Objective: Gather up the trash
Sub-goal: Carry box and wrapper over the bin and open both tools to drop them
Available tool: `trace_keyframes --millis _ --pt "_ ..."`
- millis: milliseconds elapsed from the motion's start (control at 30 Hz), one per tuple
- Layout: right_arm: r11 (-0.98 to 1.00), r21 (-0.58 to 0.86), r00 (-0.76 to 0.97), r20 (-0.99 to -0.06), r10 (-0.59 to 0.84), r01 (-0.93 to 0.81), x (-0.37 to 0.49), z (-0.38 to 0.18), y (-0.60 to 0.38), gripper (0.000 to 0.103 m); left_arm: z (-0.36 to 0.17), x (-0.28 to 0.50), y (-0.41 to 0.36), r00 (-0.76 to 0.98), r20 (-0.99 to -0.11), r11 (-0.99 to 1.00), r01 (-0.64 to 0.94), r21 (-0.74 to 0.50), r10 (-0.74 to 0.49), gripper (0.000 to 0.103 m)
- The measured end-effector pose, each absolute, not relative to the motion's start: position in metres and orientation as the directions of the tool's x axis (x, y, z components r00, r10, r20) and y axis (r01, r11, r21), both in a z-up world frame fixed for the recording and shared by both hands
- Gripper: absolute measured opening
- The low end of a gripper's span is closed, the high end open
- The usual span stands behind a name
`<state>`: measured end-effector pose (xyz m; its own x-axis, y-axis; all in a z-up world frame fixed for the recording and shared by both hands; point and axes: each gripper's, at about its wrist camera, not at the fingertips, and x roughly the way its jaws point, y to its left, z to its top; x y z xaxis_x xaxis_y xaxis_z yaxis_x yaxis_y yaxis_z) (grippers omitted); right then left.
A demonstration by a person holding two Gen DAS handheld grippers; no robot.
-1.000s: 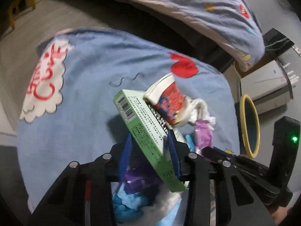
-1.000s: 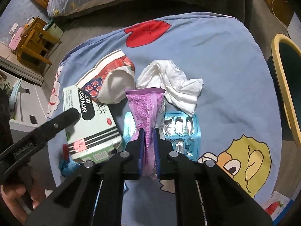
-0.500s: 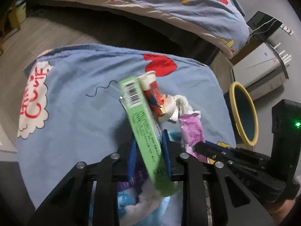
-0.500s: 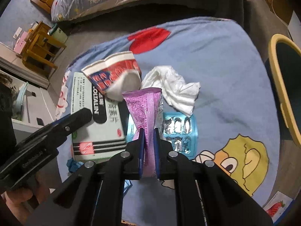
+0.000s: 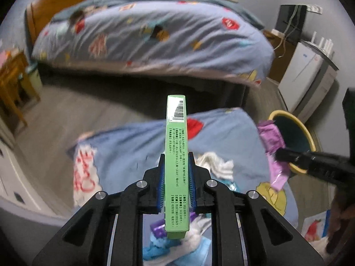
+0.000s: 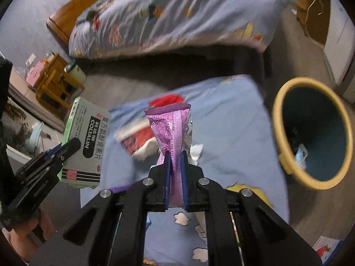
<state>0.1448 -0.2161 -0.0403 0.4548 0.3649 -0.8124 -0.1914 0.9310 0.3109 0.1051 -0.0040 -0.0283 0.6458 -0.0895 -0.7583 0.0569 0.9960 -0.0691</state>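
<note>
Standing on its thin edge, the green box [image 5: 176, 166] is held between the blue pads of the left gripper [image 5: 176, 184]. The jaws are closing, and the pads are pressed on both sides of the box. The box is held up in the air above the blue blanket [image 5: 137, 146], with its barcode end at the top. In the right wrist view the same box [image 6: 85, 141] is seen to the left of the blanket, with the word COLTALIN on its face.

The purple wrapper [image 6: 174, 146] is pinched tight by the right gripper [image 6: 175, 177]. Its fingers are closed on the lower part of the wrapper, and the top is stuck up above the blanket.

The yellow bin [image 6: 286, 155] is found on the floor just to the right of the blanket. A small scrap is seen inside it.

On the blanket, a white tissue [image 5: 216, 164] and a red and white paper cup [image 6: 137, 139] are left lying. The cup is blurred. A big bed [image 5: 155, 37] is seen behind the blanket.
</note>
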Motion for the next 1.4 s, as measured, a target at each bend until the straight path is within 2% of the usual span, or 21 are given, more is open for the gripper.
trace_keyframes --millis 200,367,633,1033,1400 --pt "0.962 0.231 0.614 -0.741 0.271 -0.146 0.138 0.018 -0.286 0.008 -0.009 0.102 -0.032 0.694 -0.710 0.990 0.139 -0.036 -0.123 0.019" --pt "0.980 0.189 0.669 -0.721 0.182 -0.062 0.137 0.034 -0.351 0.008 -0.006 0.104 -0.064 0.691 -0.703 0.977 0.211 -0.024 -0.167 0.019" --pt "0.976 0.192 0.624 -0.776 0.089 0.100 0.163 -0.002 -0.434 0.008 -0.008 0.113 -0.137 0.661 -0.705 0.934 0.356 -0.008 -0.258 0.019" --pt "0.946 0.229 0.526 -0.847 0.078 0.228 0.182 -0.061 -0.477 0.008 -0.026 0.152 -0.250 0.548 -0.739 0.859 0.507 -0.078 -0.391 0.019" --pt "0.919 0.274 0.516 -0.851 0.096 0.282 0.192 -0.080 -0.488 0.008 -0.058 0.185 -0.310 0.512 -0.761 0.823 0.566 -0.050 -0.398 0.019"
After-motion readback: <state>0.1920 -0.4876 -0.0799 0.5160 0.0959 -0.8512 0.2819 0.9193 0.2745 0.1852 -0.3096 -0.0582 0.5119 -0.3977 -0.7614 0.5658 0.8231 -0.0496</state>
